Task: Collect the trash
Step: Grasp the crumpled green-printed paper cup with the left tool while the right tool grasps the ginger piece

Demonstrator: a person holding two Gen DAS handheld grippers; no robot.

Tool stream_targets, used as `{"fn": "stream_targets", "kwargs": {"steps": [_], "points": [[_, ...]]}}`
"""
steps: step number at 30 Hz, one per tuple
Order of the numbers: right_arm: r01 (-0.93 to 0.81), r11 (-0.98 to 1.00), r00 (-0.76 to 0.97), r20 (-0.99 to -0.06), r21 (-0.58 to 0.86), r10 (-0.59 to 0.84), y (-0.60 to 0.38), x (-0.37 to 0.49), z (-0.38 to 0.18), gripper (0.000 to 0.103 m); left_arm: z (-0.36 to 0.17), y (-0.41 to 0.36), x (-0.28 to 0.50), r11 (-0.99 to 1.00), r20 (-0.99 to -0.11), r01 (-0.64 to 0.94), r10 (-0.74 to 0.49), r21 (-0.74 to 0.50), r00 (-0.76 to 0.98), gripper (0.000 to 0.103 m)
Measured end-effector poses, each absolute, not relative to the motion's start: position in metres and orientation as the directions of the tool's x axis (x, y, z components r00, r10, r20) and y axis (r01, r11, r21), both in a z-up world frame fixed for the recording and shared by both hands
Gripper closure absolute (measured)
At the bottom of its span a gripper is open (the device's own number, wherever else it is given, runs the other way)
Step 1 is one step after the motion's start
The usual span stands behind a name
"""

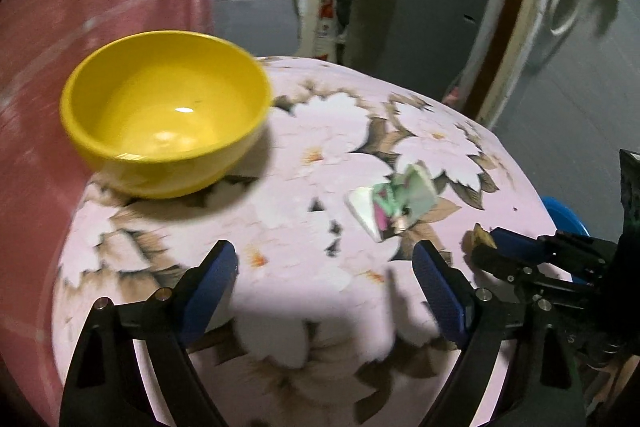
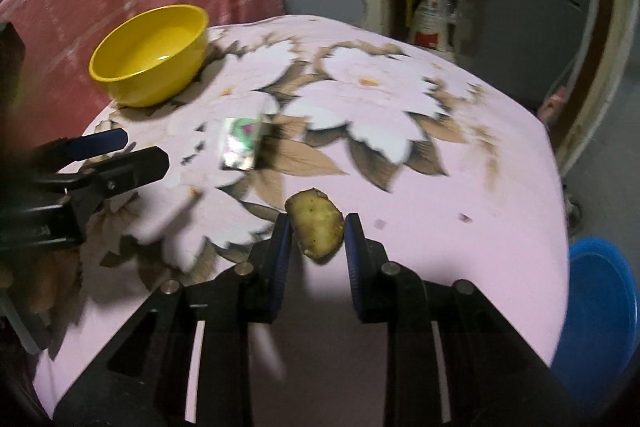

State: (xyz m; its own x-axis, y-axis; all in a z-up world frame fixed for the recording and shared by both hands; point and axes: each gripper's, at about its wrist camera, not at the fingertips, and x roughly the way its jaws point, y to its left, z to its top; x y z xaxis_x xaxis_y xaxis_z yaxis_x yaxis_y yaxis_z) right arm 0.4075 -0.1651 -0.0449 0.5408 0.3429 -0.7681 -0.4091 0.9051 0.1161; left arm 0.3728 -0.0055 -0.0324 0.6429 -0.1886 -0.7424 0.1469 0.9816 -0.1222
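A brownish peel scrap [image 2: 317, 229] sits between the blue pads of my right gripper [image 2: 316, 233], which is shut on it just above the table. It shows as a small brown bit [image 1: 478, 237] at that gripper's tip in the left wrist view. A crumpled shiny wrapper [image 1: 394, 203] lies on the floral tablecloth, also in the right wrist view [image 2: 241, 145]. My left gripper [image 1: 324, 271] is open and empty, hovering short of the wrapper. An empty yellow bowl [image 1: 164, 115] stands at the table's far left, also in the right wrist view [image 2: 150, 55].
The table has a pink floral cloth [image 2: 440, 195]. A pink towel [image 1: 80, 7] hangs behind the bowl. A blue bin [image 2: 596, 311] stands below the table's right edge. A grey fridge [image 1: 416, 19] stands beyond the table.
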Motion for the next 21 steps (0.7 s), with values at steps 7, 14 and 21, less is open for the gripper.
{"fn": "stream_targets", "kwargs": {"steps": [7,14,21], "points": [[-0.357,0.922,0.554,-0.762,0.148,0.337,-0.191,0.401,-0.048,0.07,-0.045,-0.032,0.401,0.967,-0.793,0.235,-0.223,-0.103,0.567,0.017],[-0.335,0.923,0.566,-0.743,0.188,0.356,-0.199,0.399,-0.048,0.07,-0.051,-0.047,0.421,0.97,-0.805,0.234,-0.191,-0.067,0.562,0.017],[-0.331,0.919,0.567,-0.733,0.215,0.376,-0.204,0.397,-0.049,0.069,-0.051,-0.057,0.437,0.979,-0.812,0.202,-0.141,-0.03,0.566,0.034]]}}
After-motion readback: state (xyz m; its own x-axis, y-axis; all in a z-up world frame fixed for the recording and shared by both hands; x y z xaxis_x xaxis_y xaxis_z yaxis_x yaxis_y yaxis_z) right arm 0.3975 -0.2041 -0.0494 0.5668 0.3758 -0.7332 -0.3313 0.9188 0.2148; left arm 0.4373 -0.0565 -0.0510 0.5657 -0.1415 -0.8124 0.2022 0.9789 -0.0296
